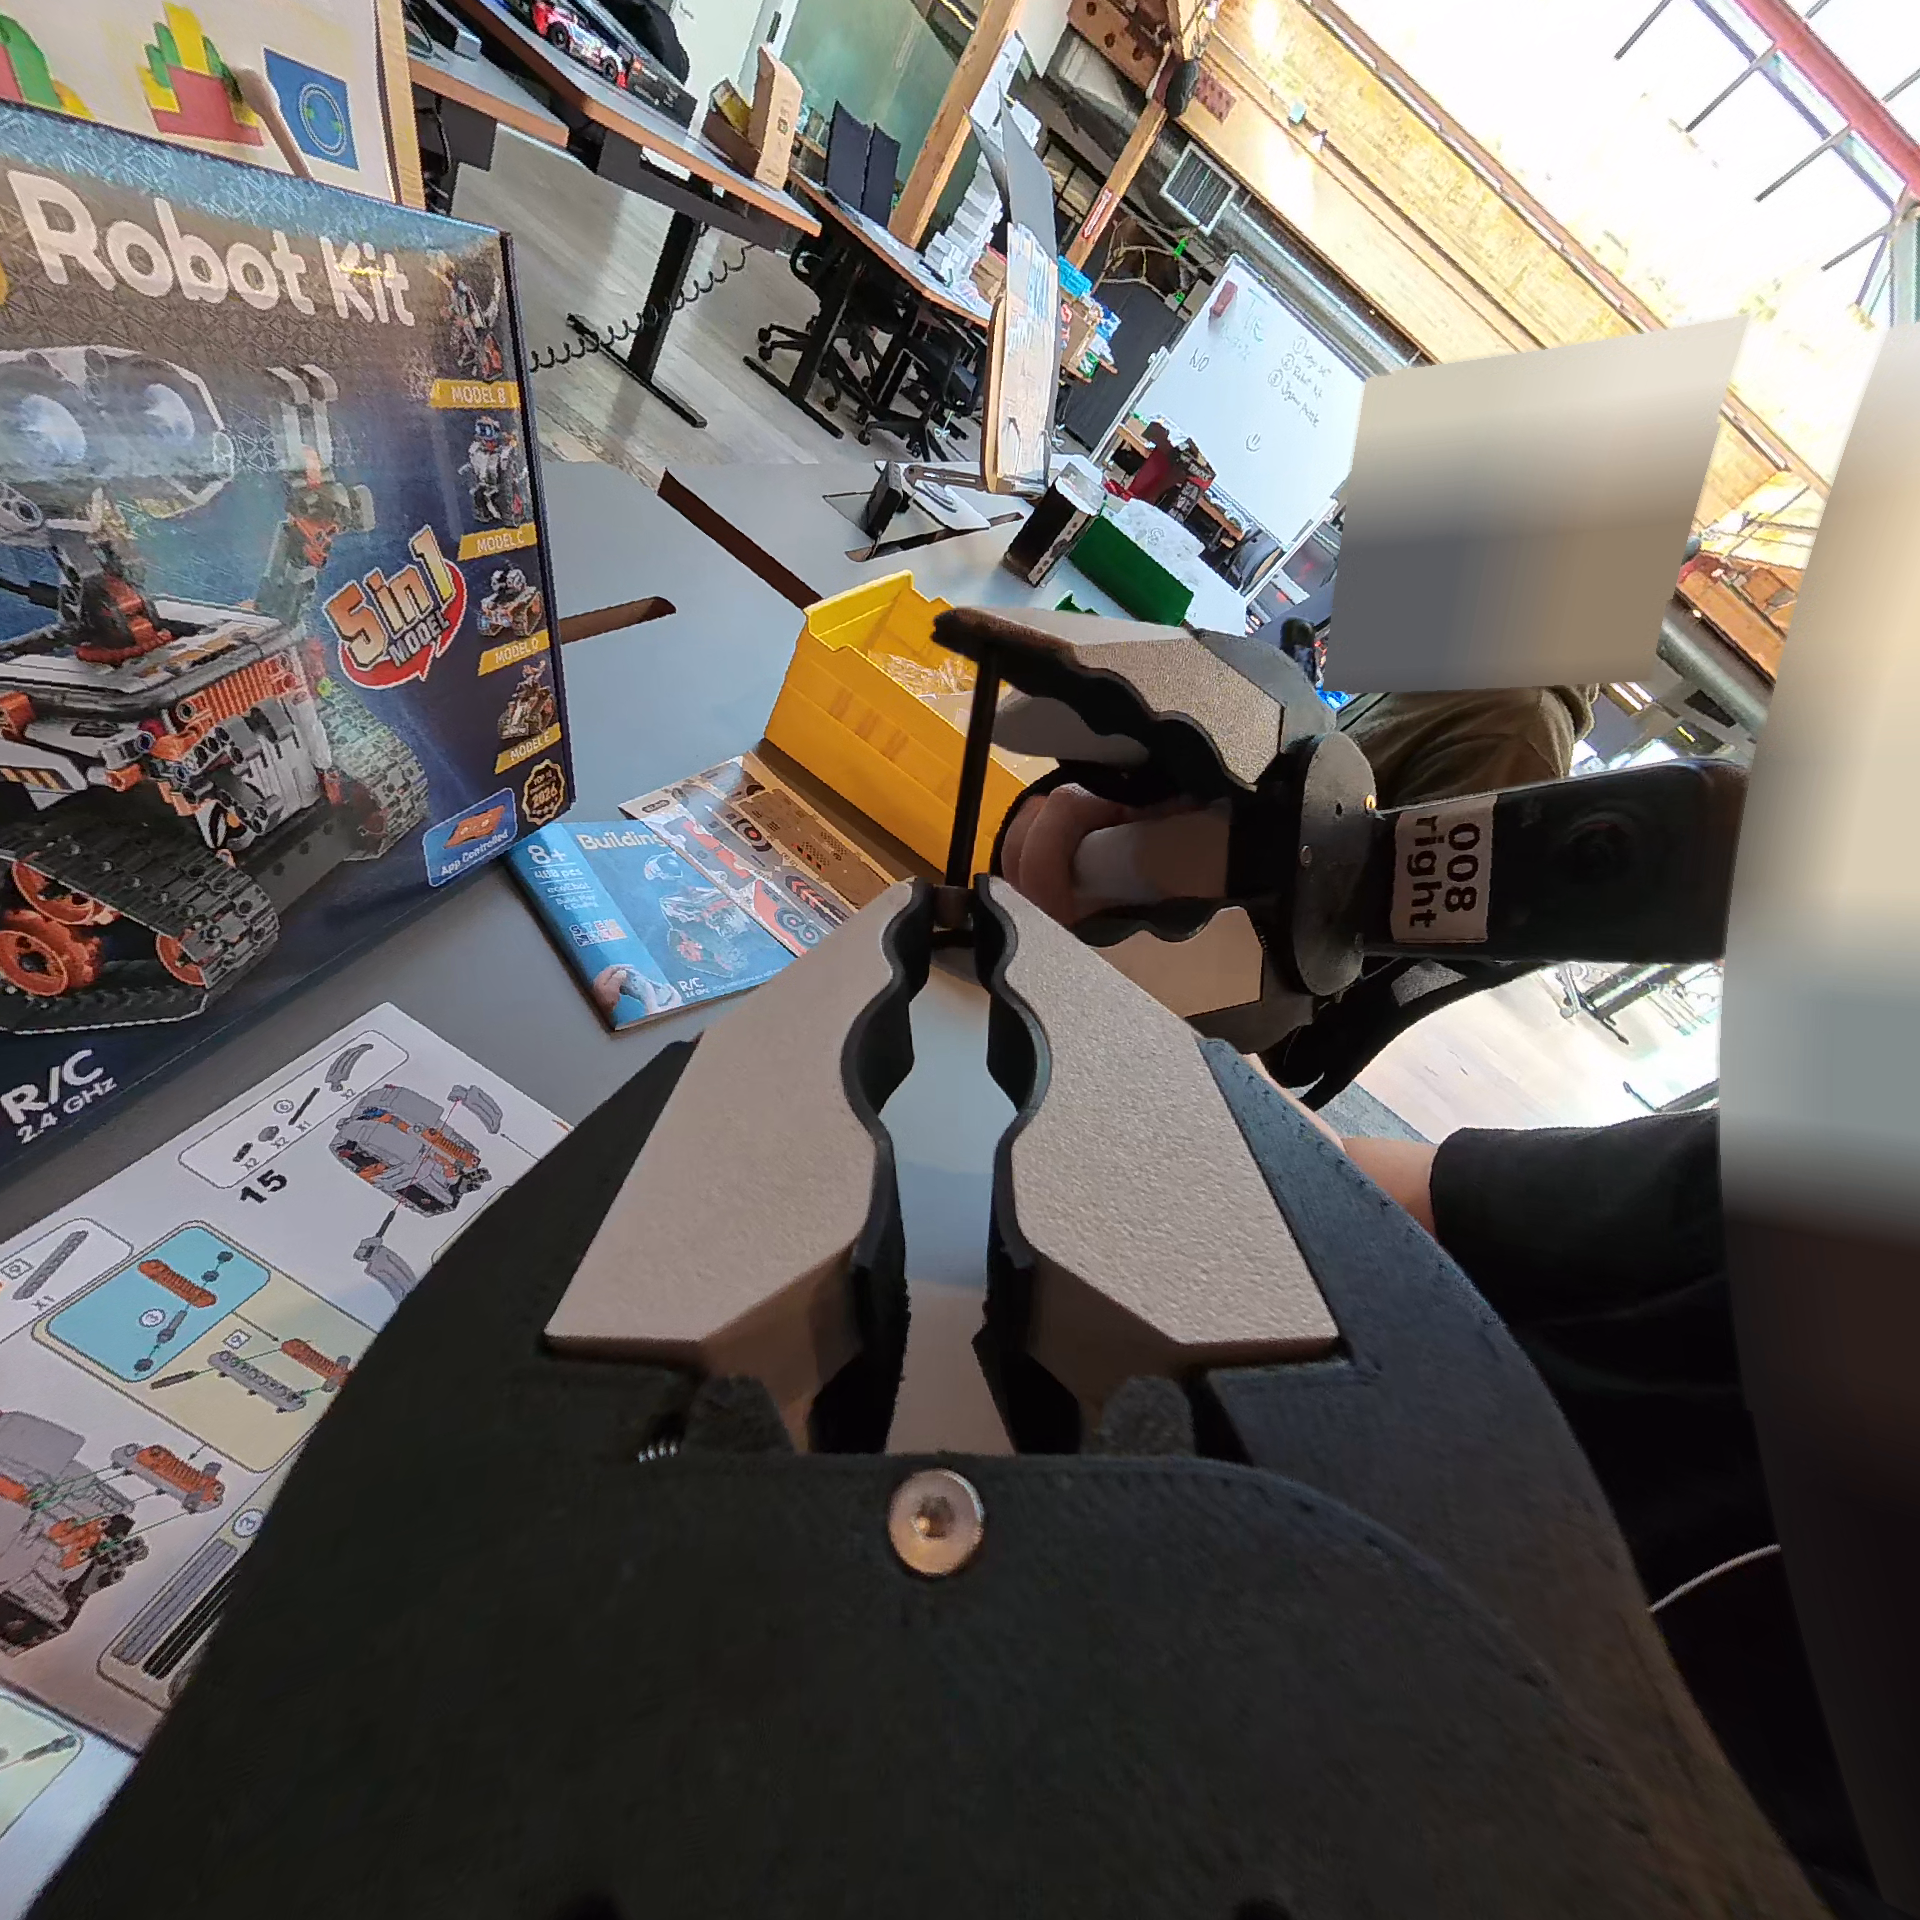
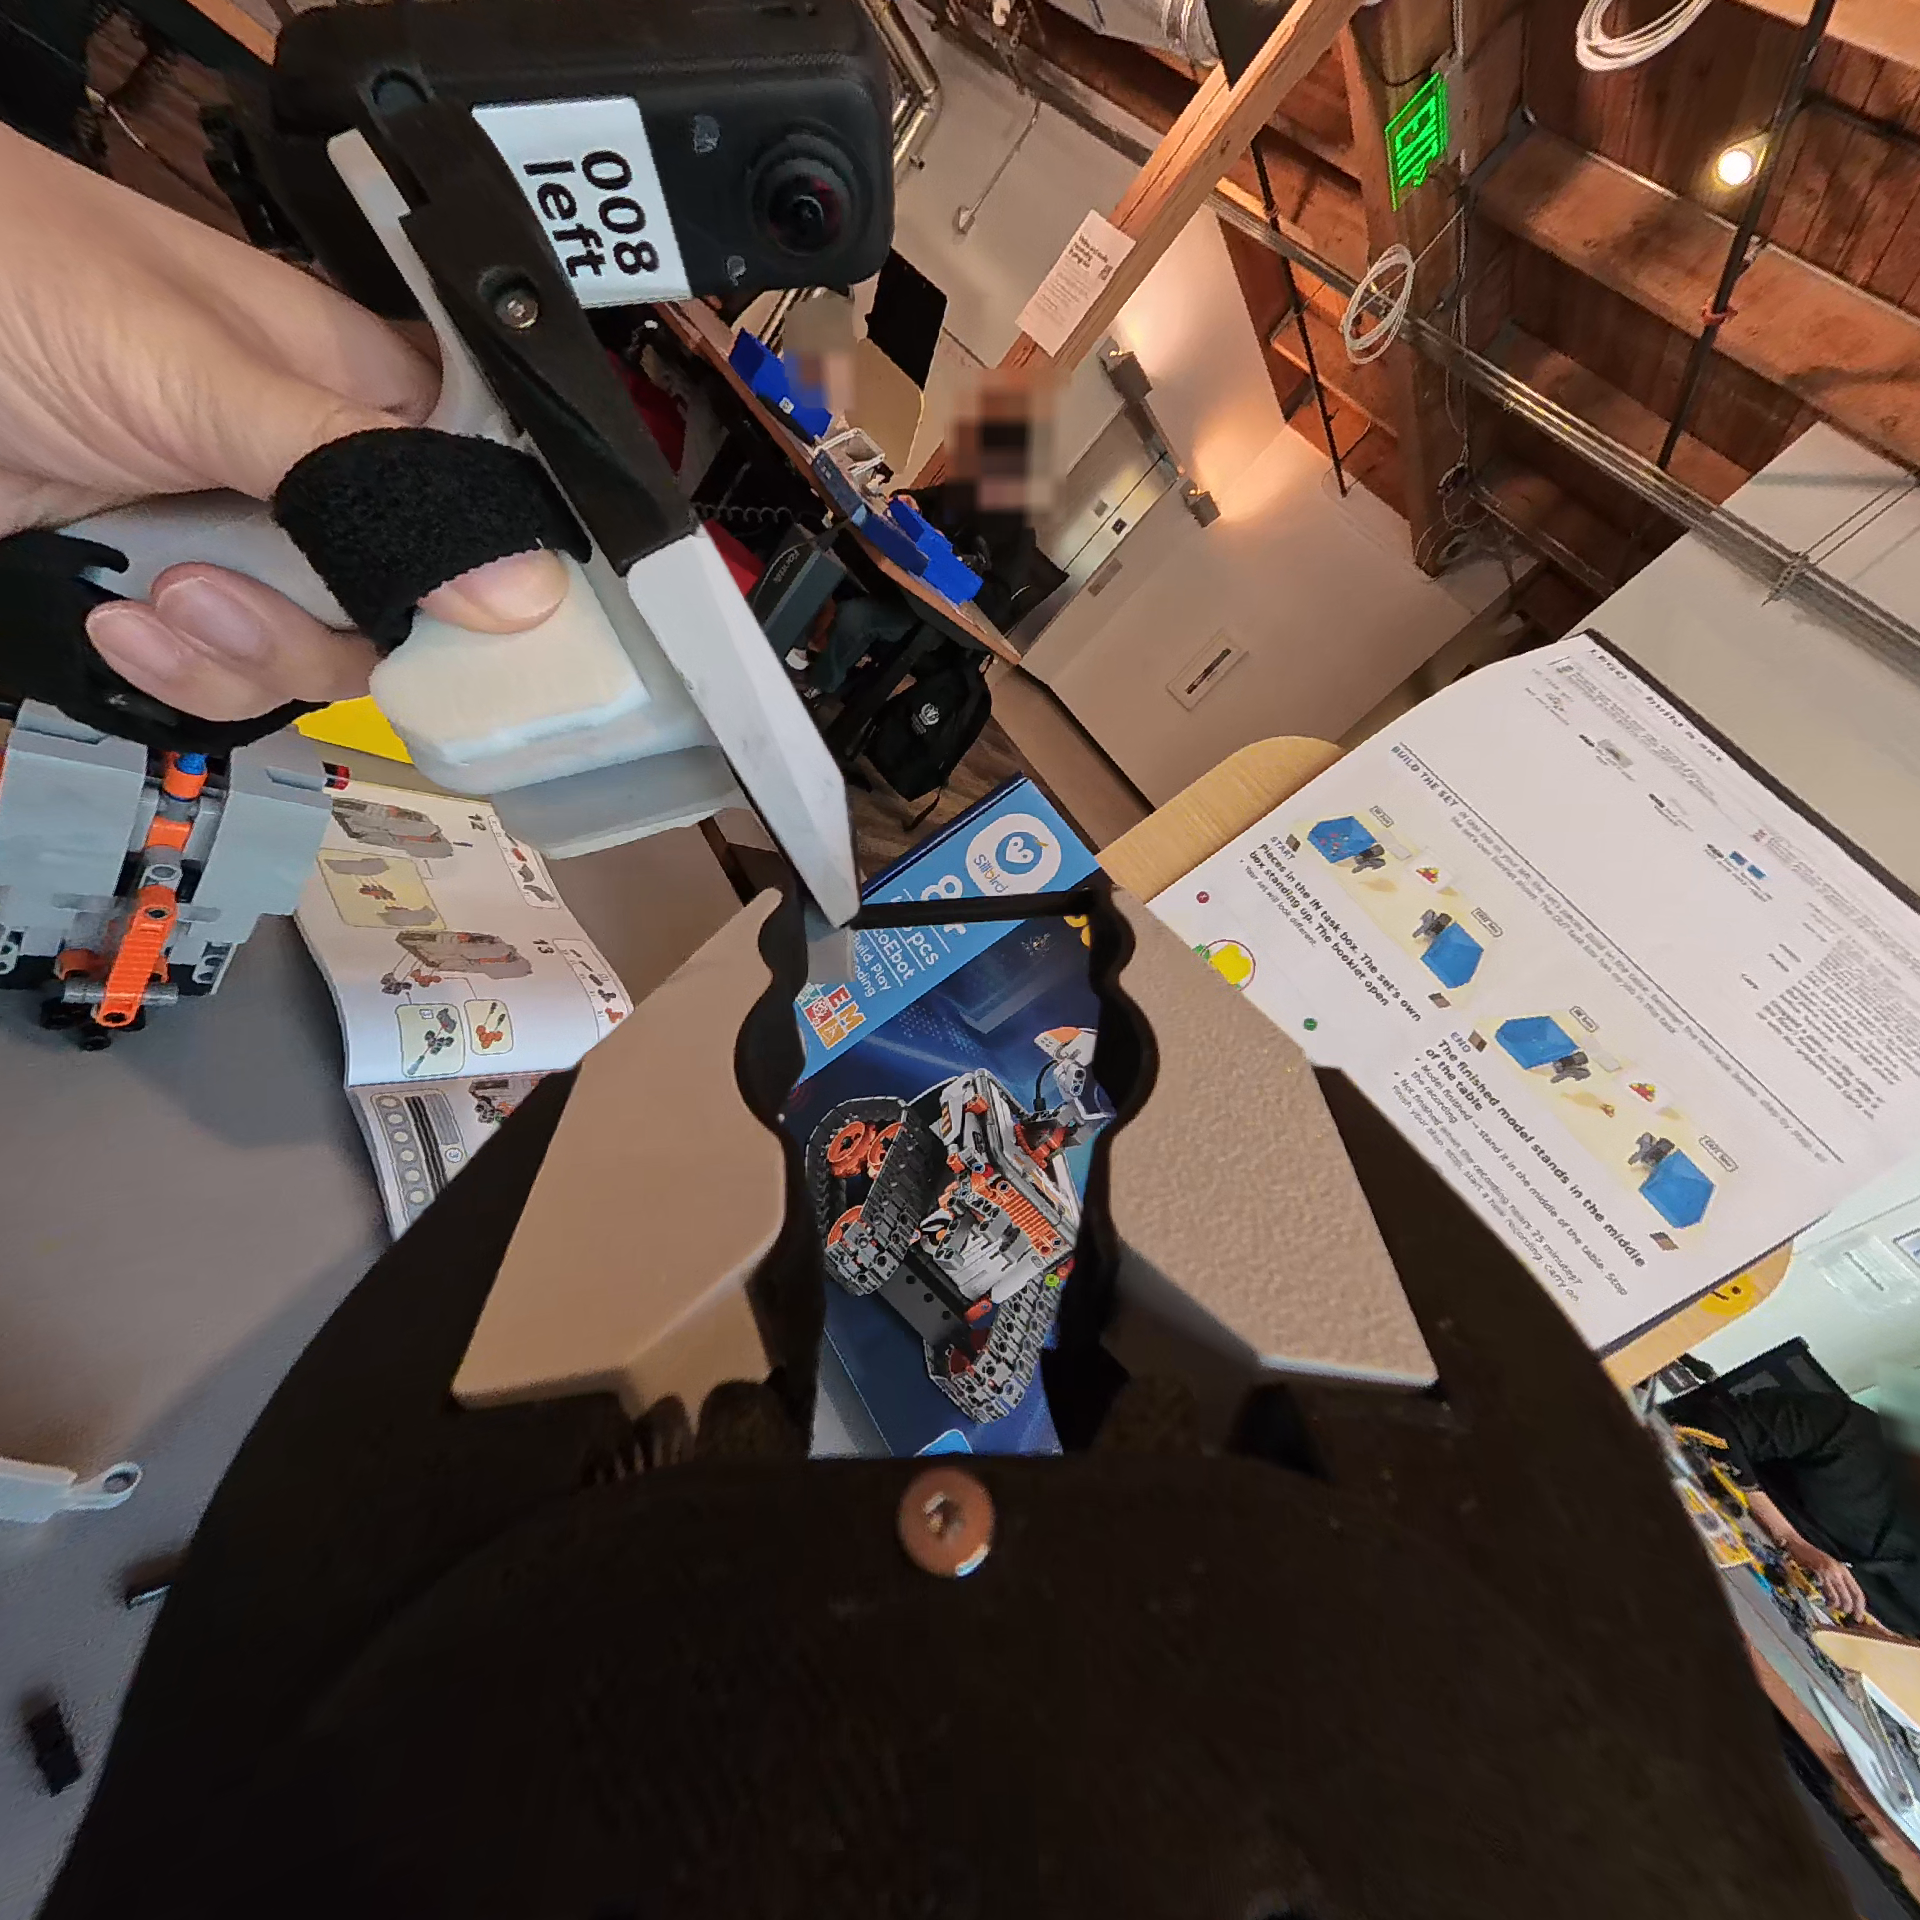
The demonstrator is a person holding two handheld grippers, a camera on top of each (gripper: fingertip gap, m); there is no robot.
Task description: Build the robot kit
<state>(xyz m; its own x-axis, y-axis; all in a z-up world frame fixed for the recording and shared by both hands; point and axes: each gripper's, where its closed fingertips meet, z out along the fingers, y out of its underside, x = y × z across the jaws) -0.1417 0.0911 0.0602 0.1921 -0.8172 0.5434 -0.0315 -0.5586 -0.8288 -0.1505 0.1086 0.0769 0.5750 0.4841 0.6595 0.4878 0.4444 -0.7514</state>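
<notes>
My left gripper [image 1: 951,914] is shut on a small grey piece [image 2: 828,951] fitted at one end of a thin black axle [image 1: 971,769]. My right gripper [image 2: 945,914] has its fingers set wide apart, and the axle [image 2: 977,907] spans lengthwise between its fingertips, pinched by its ends. In the left wrist view the right gripper [image 1: 982,774] comes in from the right, with the axle standing upright between its upper and lower fingers. In the right wrist view the left gripper [image 2: 831,904] reaches in from the upper left, and its tip meets the axle's left end. Both are held above the grey table.
A blue robot kit box [image 1: 260,623] stands at the left beside an open instruction booklet [image 1: 208,1351]. A yellow bin [image 1: 883,717], a small blue booklet [image 1: 665,925] and a sticker sheet [image 1: 769,831] lie beyond. A partly built grey and orange model [image 2: 135,862] and loose black pieces [image 2: 47,1745] sit on the table. Only a small space, under 4 cm, lies between the two pairs of fingers.
</notes>
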